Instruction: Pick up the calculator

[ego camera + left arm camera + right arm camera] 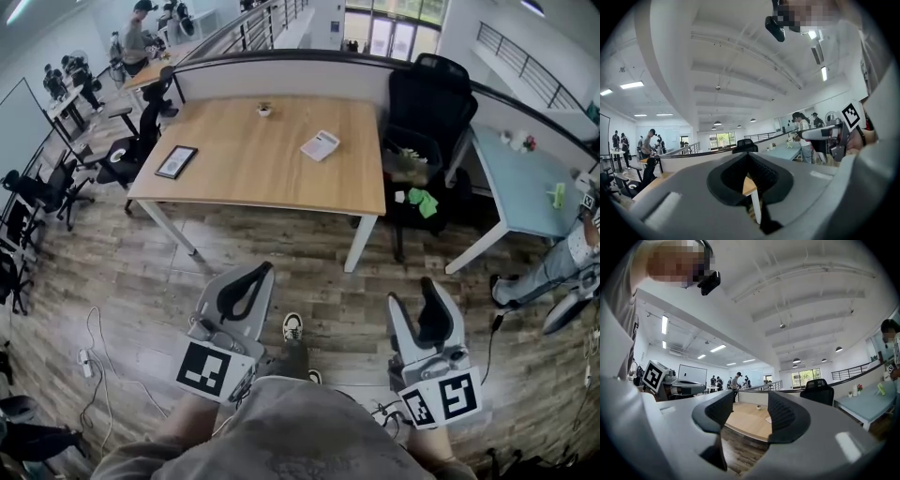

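Note:
The calculator (320,145), a small white slab, lies on the far right part of the wooden table (253,159), well ahead of both grippers. In the right gripper view a corner of the calculator (768,419) shows between the jaws, far off on the table (747,420). My left gripper (263,272) hangs over the floor with its fingertips touching, shut and with nothing in it; in its own view the left gripper (748,157) leaves only a thin slit. My right gripper (412,292) stands open and empty, the right gripper (751,413) aimed level at the table.
A black tablet (175,161) lies at the table's left and a tiny potted plant (264,111) at its back edge. A black office chair (431,94) stands at the right end beside a light blue desk (516,187). Cables (94,347) trail on the wooden floor at the left.

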Action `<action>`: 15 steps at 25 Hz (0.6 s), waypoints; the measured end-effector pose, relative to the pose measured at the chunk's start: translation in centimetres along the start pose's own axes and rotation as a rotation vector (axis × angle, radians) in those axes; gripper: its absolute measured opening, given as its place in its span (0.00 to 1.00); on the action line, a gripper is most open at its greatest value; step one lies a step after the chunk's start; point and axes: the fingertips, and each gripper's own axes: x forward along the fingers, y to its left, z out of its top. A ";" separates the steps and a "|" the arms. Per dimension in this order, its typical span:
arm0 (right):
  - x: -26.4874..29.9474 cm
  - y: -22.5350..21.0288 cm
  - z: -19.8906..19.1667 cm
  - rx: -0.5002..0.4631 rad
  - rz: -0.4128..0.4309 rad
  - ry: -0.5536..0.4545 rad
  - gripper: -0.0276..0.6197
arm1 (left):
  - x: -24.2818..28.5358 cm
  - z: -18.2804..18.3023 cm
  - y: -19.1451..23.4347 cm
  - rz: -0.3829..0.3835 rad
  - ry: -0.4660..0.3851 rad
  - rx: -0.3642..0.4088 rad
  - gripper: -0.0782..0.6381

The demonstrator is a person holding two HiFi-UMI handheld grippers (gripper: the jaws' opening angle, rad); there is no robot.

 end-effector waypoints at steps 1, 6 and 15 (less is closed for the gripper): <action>0.3 -0.1 -0.1 -0.003 0.003 0.005 0.38 | 0.2 0.0 0.2 0.002 -0.012 0.009 0.11; 2.3 -0.8 -0.9 -0.008 0.020 0.027 0.38 | 2.1 -0.5 1.4 0.017 -0.014 0.008 0.11; 9.3 -3.4 -3.2 0.012 0.027 0.094 0.37 | 7.6 -1.8 5.7 -0.007 -0.008 -0.013 0.11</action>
